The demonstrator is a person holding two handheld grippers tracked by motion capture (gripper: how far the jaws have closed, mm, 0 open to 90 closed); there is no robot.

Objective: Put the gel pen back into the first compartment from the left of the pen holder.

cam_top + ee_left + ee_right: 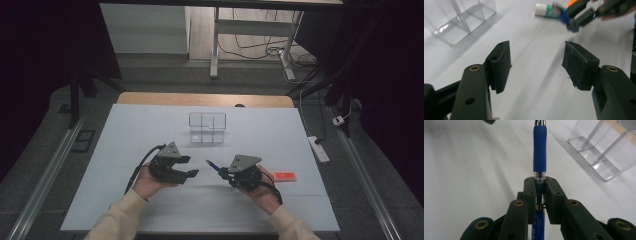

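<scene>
White sheeting covers the table (125, 150), with a clear divided organizer (207, 128) at centre back. Left to right: the left gripper (189, 167) hangs released, nothing between its jaws; the right gripper (223, 172) clenches a blue pen (539, 152) above the surface, tip pointing left; an orange object (284, 176) lies beyond. Held near its end, the pen could pivot and miss a compartment.
</scene>
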